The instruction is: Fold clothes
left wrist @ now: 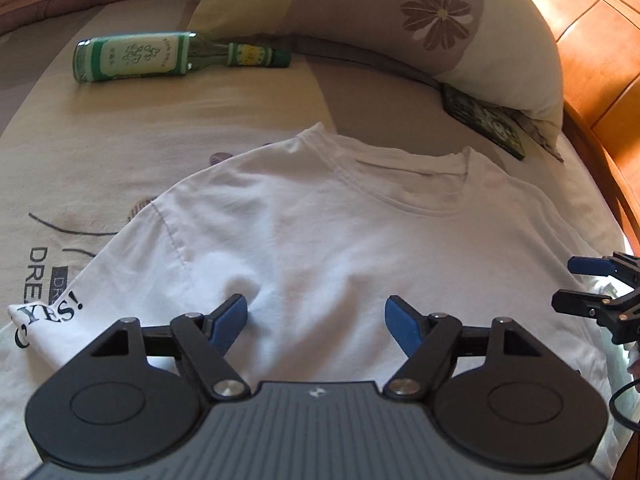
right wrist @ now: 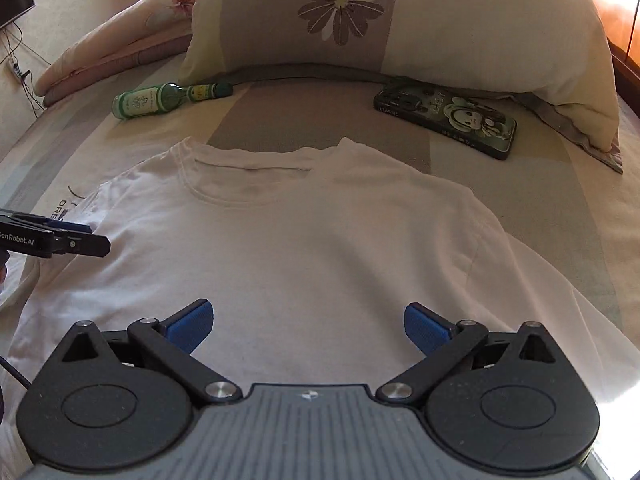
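Bed (left wrist: 120, 128) w/ beige-and-grey patterned cover fills both views; wooden headboard (left wrist: 600, 60) at right edge of left-wrist view; big pillow (right wrist: 460, 28) w/ grey daisy print lies across the head end; a pinkish folded quilt (right wrist: 132, 48) sits further left of it.

White T-shirt (right wrist: 320, 240) lies spread flat in middle of bed, front up, collar twd pillow but well short of it; near sleeve in left-wrist view shows black "YES!" print (left wrist: 60, 312) at its folded-over cuff; fabric mostly smooth, slight ridge just beside the left tool's left pad.

Left gripper (left wrist: 316, 320) is above lower chest of shirt, jaws apart, blue pads not pressing on cloth, nothing btwn them; right gripper (right wrist: 308, 326) is over the shirt's lower part too, jaws wide apart, nothing clamped; each tool shows at the edge of the other's view.

Green glass bottle (left wrist: 132, 58) w/ white label lies on its side on cover, near pillow's left corner; phone (right wrist: 448, 118) in green cartoon case lies face-down, just beside pillow's front edge, apart from shirt.
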`<control>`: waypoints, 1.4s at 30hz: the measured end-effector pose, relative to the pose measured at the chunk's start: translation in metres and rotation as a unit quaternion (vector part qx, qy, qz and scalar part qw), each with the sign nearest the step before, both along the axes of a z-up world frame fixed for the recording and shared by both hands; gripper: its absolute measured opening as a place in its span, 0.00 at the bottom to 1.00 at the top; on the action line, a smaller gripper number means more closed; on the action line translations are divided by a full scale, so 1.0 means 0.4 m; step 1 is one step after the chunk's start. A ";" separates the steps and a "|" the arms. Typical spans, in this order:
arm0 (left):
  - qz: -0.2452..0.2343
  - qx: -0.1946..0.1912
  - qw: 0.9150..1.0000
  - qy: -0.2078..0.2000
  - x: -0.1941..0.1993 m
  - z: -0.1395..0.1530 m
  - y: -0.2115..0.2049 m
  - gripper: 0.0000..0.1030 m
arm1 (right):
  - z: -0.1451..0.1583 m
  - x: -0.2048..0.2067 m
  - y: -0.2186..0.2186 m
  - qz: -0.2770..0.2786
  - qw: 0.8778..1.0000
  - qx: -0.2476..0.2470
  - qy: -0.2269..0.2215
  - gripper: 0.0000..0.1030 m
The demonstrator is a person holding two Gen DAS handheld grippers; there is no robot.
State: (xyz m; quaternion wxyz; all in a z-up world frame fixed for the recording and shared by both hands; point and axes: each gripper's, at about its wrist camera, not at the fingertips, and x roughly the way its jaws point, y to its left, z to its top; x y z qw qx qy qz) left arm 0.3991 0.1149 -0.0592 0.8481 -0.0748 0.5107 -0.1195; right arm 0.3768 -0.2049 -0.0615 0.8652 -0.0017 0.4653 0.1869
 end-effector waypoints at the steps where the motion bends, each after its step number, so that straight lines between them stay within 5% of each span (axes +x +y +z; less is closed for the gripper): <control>1: 0.005 -0.002 1.000 0.001 0.000 -0.009 0.032 0.70 | -0.013 0.020 -0.011 0.001 1.000 -0.009 0.004 1.00; 3: -0.023 0.004 1.000 -0.009 -0.009 -0.009 0.078 0.56 | -0.046 0.054 -0.046 0.002 0.999 -0.036 0.013 1.00; 4: -0.042 0.023 0.999 -0.010 -0.007 -0.007 0.082 0.40 | -0.063 0.066 -0.069 0.003 0.999 -0.047 0.017 0.99; 6: -0.073 0.042 0.996 -0.007 0.002 -0.003 0.087 0.36 | -0.063 0.065 -0.106 0.033 0.999 -0.015 0.007 1.00; 8: -0.077 0.045 0.996 0.007 0.017 0.007 0.083 0.35 | -0.054 0.066 -0.088 0.056 0.997 -0.045 0.013 0.99; 11: -0.051 0.078 0.996 0.001 0.017 0.052 0.069 0.46 | -0.024 0.062 -0.062 0.018 0.996 -0.080 0.021 1.00; 15: -0.047 0.023 0.998 -0.034 0.021 0.095 0.045 0.68 | 0.008 0.054 -0.042 -0.018 0.999 -0.026 0.016 1.00; 18: -0.088 0.018 0.995 -0.045 0.051 0.059 -0.022 0.68 | -0.017 0.064 0.003 -0.031 0.999 -0.012 0.014 1.00; 25: -0.029 0.057 0.996 -0.068 0.121 -0.029 -0.029 0.70 | -0.088 0.157 0.011 -0.117 0.991 -0.036 -0.053 1.00; 30: -0.014 0.062 0.996 -0.063 0.185 -0.014 -0.032 0.71 | -0.077 0.283 -0.009 -0.123 0.991 -0.042 -0.034 1.00; 36: -0.049 0.059 0.993 -0.094 0.131 0.048 -0.066 0.72 | -0.017 0.194 0.012 -0.079 0.995 -0.043 -0.033 1.00; 42: -0.106 0.091 0.985 -0.099 0.111 -0.031 -0.125 0.75 | -0.095 0.171 0.064 -0.041 0.995 -0.068 -0.053 1.00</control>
